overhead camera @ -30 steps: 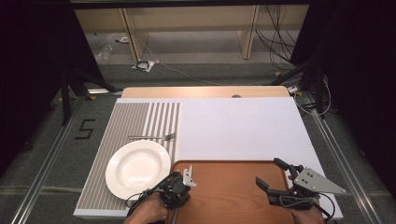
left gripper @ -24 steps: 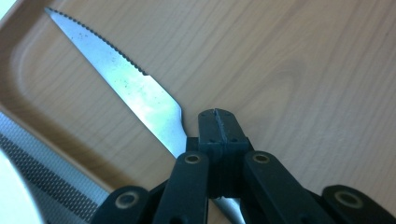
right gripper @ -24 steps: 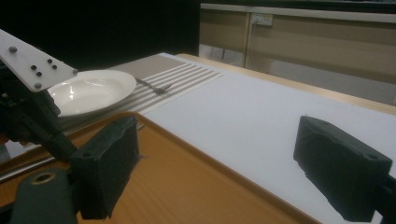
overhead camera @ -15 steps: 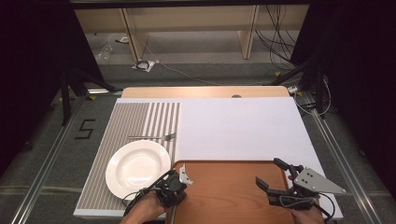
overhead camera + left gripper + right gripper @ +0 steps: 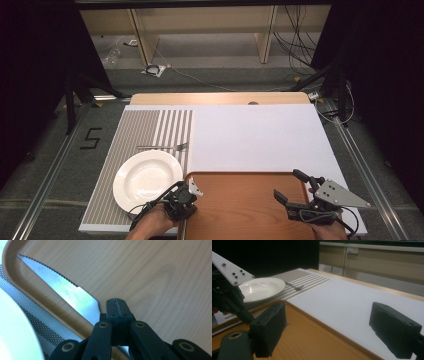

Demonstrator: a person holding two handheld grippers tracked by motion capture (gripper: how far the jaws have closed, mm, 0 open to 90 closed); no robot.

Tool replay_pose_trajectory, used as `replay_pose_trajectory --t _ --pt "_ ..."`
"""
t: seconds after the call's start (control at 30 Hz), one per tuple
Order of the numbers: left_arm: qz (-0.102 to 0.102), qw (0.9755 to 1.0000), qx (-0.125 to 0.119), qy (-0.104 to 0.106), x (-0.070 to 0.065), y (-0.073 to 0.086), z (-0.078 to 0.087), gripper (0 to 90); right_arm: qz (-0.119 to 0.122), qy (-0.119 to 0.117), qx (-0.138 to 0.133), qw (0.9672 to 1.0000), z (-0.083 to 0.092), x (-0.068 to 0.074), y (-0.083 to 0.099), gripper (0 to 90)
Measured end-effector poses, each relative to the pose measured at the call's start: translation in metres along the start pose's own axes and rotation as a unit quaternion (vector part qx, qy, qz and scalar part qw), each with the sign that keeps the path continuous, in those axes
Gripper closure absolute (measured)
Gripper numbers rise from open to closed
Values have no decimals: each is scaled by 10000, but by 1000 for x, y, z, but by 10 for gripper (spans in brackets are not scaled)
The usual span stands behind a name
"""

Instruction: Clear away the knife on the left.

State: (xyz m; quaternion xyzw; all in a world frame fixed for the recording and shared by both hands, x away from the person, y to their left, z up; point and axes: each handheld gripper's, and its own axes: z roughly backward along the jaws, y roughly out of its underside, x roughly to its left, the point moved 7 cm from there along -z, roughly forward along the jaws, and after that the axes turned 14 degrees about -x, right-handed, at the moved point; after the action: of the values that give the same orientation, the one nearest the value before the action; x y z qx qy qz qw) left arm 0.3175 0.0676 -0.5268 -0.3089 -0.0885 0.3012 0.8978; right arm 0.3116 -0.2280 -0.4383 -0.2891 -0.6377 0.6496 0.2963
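A serrated table knife (image 5: 62, 287) lies in the wooden tray (image 5: 150, 277) along its left rim, blade pointing away. My left gripper (image 5: 117, 303) is shut, its tips pressed together just right of the blade, and the knife's near end runs under the jaws. I cannot tell whether it touches the knife. From above, the left gripper (image 5: 189, 196) sits at the left rim of the tray (image 5: 240, 210). My right gripper (image 5: 287, 184) hovers over the tray's right side, open with nothing between its pads (image 5: 392, 337).
A white plate (image 5: 145, 177) sits on the striped placemat (image 5: 135, 130) just left of the tray, with a fork (image 5: 165, 146) beyond it. A white mat (image 5: 255, 137) covers the table behind the tray. The person's hand (image 5: 150, 225) holds the left gripper near the table's front edge.
The left gripper has shifted slightly to the left, toward the tray's rim and the plate. The right gripper has stayed where it was.
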Motion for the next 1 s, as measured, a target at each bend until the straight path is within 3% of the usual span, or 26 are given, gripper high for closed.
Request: replay_pose_trajectory --t 0.23,0.37,0.6,0.77,1.0 --pt "17 10000 47 51 -1 1 1 887 2 -3 18 10000 1 0 0 151" --pt "3 9998 18 193 -3 1 3 814 -4 -11 -10 10000 0 0 0 152" --pt "115 9990 -298 310 -3 -10 12 598 -17 -23 -40 10000 0 0 0 151" --pt "274 9982 -509 185 4 -16 19 461 -31 -27 -36 10000 0 0 0 152" --pt "402 9947 -946 27 17 -26 31 353 -31 -21 -41 10000 0 -1 0 151"
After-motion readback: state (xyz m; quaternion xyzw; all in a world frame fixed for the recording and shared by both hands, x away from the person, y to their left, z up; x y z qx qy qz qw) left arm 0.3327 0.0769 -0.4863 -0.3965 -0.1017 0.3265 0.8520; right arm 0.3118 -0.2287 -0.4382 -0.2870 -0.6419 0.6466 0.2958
